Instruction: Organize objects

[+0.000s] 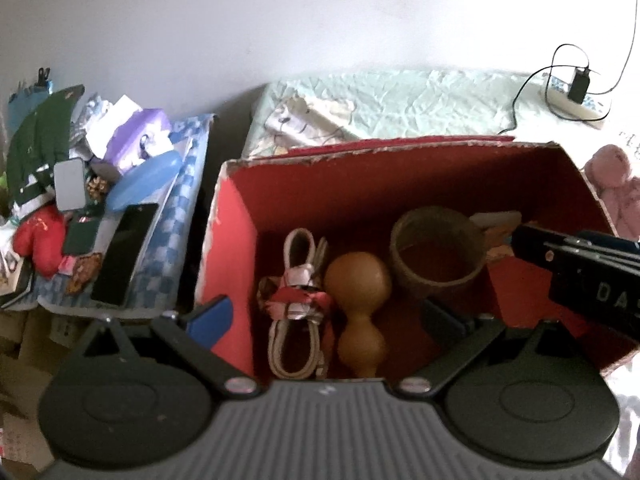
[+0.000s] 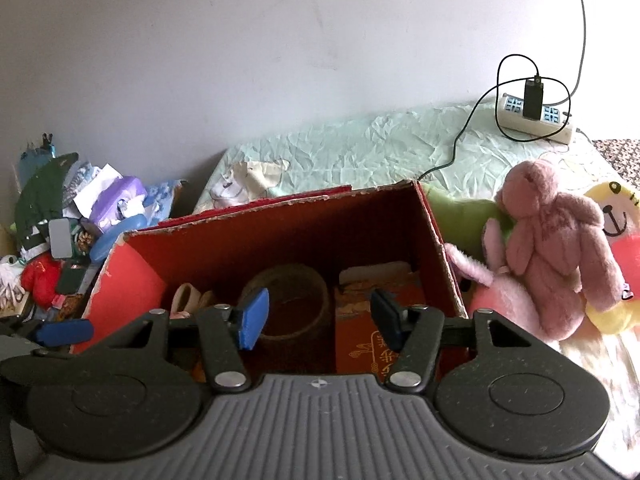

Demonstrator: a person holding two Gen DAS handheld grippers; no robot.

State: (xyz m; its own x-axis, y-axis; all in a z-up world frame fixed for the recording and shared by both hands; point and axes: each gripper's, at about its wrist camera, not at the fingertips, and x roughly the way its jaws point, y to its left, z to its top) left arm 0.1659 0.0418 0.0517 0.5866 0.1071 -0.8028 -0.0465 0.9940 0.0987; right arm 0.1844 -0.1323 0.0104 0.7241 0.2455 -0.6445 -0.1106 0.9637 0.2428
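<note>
Box: red cardboard box (image 1: 236,216) on the bed, top open.
Contents: bundled cable (image 1: 294,308), wooden gourd (image 1: 358,304), round wooden cup (image 1: 436,252), red packet (image 2: 368,344).
Left gripper (image 1: 324,316): jaws wide apart, empty, above cable and gourd.
Right gripper (image 2: 320,316): jaws parted, empty, over cup and packet.
Outside: pink plush bear (image 2: 552,248), right of box.

A plain pale wall (image 2: 240,60) rises behind a bed (image 2: 360,152) covered in a wrinkled mint-green sheet, lit by soft daylight.
</note>
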